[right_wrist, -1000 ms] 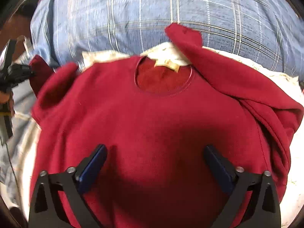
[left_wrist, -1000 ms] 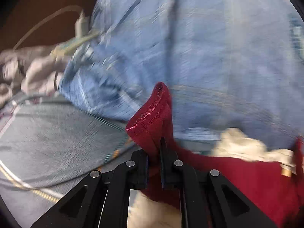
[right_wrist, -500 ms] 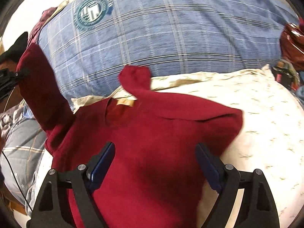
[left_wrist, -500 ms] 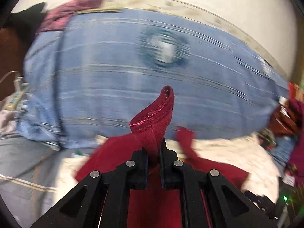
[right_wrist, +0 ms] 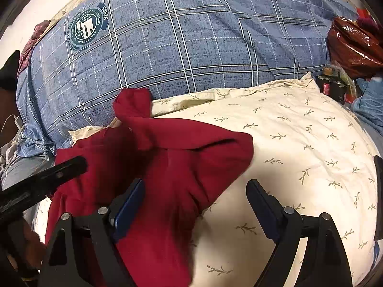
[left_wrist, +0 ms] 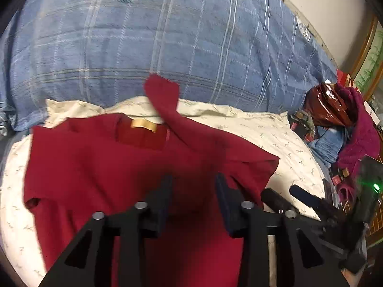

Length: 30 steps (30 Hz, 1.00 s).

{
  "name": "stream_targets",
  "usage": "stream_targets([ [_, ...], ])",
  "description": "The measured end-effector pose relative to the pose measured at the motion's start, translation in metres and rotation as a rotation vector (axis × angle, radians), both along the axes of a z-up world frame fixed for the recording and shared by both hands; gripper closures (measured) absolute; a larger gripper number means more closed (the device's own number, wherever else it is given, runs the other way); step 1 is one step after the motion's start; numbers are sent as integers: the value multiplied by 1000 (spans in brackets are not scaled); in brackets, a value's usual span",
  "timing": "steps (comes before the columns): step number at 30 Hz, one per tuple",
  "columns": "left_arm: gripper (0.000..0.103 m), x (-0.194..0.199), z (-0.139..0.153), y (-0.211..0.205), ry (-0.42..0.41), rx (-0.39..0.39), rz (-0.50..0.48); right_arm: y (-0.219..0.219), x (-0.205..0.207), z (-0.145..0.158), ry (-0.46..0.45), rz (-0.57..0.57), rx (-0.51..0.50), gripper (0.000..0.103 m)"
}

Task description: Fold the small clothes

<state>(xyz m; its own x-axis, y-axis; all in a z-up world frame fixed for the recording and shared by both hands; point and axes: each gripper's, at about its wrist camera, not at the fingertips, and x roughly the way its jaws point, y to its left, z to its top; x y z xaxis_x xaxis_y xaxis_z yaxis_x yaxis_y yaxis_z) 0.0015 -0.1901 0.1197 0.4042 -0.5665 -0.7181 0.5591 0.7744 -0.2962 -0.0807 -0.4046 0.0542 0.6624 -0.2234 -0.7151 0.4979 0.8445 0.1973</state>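
A dark red sweater (left_wrist: pixel 95 167) lies flat on a cream leaf-print sheet (left_wrist: pixel 275 131), its collar with a tan label (left_wrist: pixel 143 124) facing up. One sleeve is folded across the chest, and its cuff (left_wrist: pixel 161 88) rests against the blue quilt. My left gripper (left_wrist: pixel 194 181) hovers over the sweater's body; its jaws are opening and nothing is between them. My right gripper (right_wrist: pixel 195 186) stands open wide above the sweater's (right_wrist: pixel 167 167) right edge and the sheet (right_wrist: pixel 299 143), holding nothing. The left gripper's finger (right_wrist: pixel 59 169) shows at the left of the right wrist view.
A big blue plaid quilt (right_wrist: pixel 191 47) bulges behind the sweater. At the right sit a shiny dark red bag (left_wrist: pixel 330 105), a magenta cloth (left_wrist: pixel 361 124) and small clutter. A white charger cable (right_wrist: pixel 15 119) lies at the far left.
My left gripper was shut on the red sleeve cuff and carried it rightward over the sweater; now the jaws have parted and the sleeve lies on the body. Both views swung right.
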Motion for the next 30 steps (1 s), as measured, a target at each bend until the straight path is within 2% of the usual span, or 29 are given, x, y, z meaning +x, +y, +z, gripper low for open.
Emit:
stream_targets([
  [1, 45, 2, 4, 13, -24, -8, 23, 2, 0, 0, -6, 11, 12, 15],
  [4, 37, 14, 10, 65, -107, 21, 163, 9, 9, 0, -19, 57, 30, 15],
  [6, 36, 29, 2, 94, -119, 70, 256, 14, 19, -2, -12, 79, 23, 15],
  [10, 37, 70, -37, 142, -89, 210, 431, 22, 45, -14, 48, 95, -10, 15],
  [12, 36, 86, -54, 144, -54, 214, 450, 23, 55, -21, 100, 56, -62, 15],
  [14, 37, 101, -71, 155, -15, 227, 461, 22, 57, -25, 102, 31, -81, 15],
  [17, 37, 117, -91, 153, -10, 282, 482, 17, 61, -31, 104, 20, -76, 16],
  [19, 34, 120, -98, 151, -15, 270, 506, 16, 67, -36, 103, 48, -63, 28],
  [20, 34, 121, -100, 153, -8, 260, 511, 17, 70, -38, 113, 58, -69, 51],
  [21, 34, 121, -104, 157, 2, 252, 516, 17, 73, -39, 124, 56, -88, 66],
  [23, 34, 122, -107, 162, 11, 249, 535, 15, 74, -34, 96, 64, -88, 80],
  [27, 34, 109, -110, 166, 16, 232, 548, 7, 76, -28, 76, 68, -108, 85],
  [30, 34, 103, -110, 164, 9, 239, 546, -6, 77, -38, 115, 13, -158, 86],
])
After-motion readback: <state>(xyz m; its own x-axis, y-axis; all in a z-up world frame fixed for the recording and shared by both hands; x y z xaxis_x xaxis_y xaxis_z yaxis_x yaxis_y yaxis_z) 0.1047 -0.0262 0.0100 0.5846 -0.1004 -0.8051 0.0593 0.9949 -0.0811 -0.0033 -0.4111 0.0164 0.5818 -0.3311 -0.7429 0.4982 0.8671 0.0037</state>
